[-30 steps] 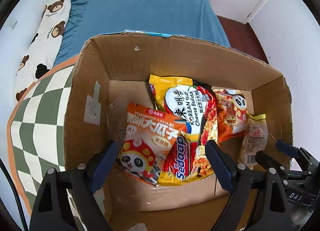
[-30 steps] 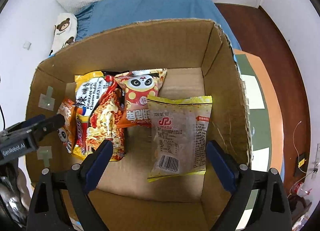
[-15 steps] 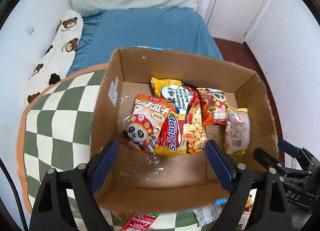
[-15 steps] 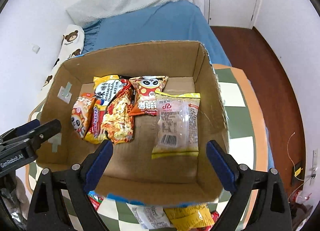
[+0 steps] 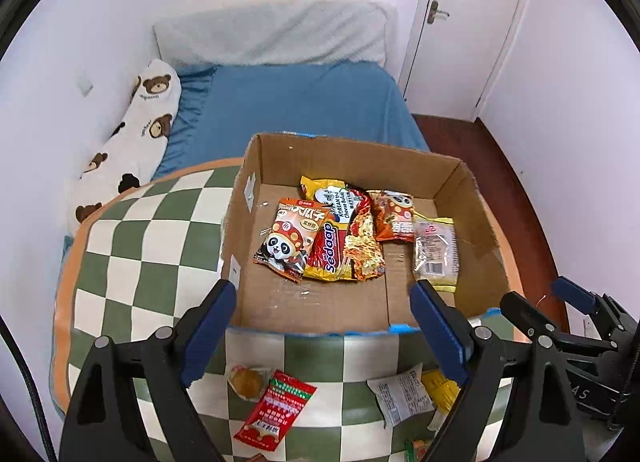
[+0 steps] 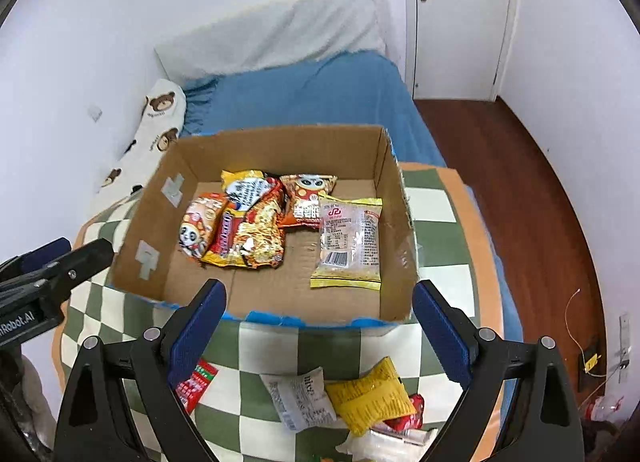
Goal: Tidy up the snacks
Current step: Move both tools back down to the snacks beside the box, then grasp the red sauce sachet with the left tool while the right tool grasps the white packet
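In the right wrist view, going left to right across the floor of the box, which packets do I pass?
Panda snack bag → yellow noodle packet → orange panda packet → clear packet with a barcode.

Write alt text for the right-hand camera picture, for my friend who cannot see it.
An open cardboard box sits on a green-and-white checkered cloth, holding several snack packets, among them a clear packet with yellow edges. The open right gripper hovers empty in front of the box, above more loose packets, including a yellow one. A blue bed lies behind.
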Demonstrator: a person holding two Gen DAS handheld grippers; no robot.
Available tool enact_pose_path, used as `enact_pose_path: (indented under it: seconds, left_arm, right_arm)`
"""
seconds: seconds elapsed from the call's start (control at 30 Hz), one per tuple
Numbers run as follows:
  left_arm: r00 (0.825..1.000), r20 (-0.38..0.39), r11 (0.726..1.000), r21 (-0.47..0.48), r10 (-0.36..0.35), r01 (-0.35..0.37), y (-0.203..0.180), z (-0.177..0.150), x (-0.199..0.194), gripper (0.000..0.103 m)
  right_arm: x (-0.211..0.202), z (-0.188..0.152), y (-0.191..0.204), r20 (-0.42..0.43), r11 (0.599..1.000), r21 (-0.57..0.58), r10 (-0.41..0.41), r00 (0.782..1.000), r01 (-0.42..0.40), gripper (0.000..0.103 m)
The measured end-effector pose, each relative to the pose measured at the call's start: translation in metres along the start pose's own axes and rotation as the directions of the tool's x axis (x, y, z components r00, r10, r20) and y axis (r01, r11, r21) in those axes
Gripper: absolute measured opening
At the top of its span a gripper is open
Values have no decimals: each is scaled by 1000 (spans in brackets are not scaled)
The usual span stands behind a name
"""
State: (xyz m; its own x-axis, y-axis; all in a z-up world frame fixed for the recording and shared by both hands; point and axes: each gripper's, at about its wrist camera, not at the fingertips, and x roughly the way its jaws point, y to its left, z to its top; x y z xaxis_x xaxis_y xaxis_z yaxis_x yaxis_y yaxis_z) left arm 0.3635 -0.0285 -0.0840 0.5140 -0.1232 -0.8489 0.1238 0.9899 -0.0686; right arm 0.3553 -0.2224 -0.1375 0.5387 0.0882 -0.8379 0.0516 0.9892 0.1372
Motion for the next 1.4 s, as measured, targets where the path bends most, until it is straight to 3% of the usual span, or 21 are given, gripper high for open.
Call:
enact_pose_path:
  seconds: [0.43, 0.6, 0.67, 0.77, 0.83, 0.93, 0.97, 1.1, 1.17, 1.2, 1.23, 1.3, 1.4]
  left_arm:
    - [994, 105, 999, 20, 25, -27, -8, -32, -65, 89]
    - [996, 67, 998, 8, 57, -57, 1, -52, -56, 89]
    - [997, 9, 997, 14, 76, -77, 9, -65, -37, 89]
    - [991, -77, 994, 36, 106, -104, 22, -87, -6, 89]
    - [978, -155, 989, 77, 136, -125, 28, -103, 23, 89]
    - [943, -299, 984, 142, 146, -107, 35, -128, 72, 89]
    - [920, -362, 981, 169, 150, -94, 36, -139, 95, 89]
    - [857, -471, 956, 286, 207, -74, 29, -166, 151, 89]
    - [838, -493, 941, 332, 235, -69, 24, -175, 172, 84]
    - [836, -499, 943, 326, 230, -64, 23, -177, 176, 75]
    - [830, -515, 954, 295, 214, -63, 25, -178, 180, 55]
    - [833, -531, 981, 181, 152, -64, 34, -176, 179, 53]
    - [830, -554, 997, -15, 55, -76, 52, -177, 173, 52]
  right_arm:
    - [-72, -27, 5, 121, 999, 16, 31, 992, -33, 96]
    - [-54, -50, -4, 7, 994, 64, 88, 996, -88, 96]
    - [-34, -64, -7, -64, 993, 75, 101, 993, -96, 96]
    - [10, -89, -8, -193, 987, 85, 148, 970, -134, 96]
    - [37, -104, -5, -259, 990, 67, 135, 956, -122, 96]
    - [77, -124, 2, -335, 995, 17, 99, 937, -98, 96]
    - [89, -128, 4, -352, 995, 6, 93, 931, -97, 96]
    - [128, -140, 16, -399, 995, -55, 50, 916, -78, 96]
    - [143, -144, 21, -424, 994, -82, 24, 905, -65, 95]
    - [151, -146, 24, -437, 993, -99, 10, 899, -59, 91]
    - [156, -148, 25, -446, 993, -110, -3, 895, -52, 87]
    - [165, -153, 29, -465, 990, -131, -22, 885, -44, 69]
    - [168, -158, 28, -466, 993, -113, -23, 884, -34, 64]
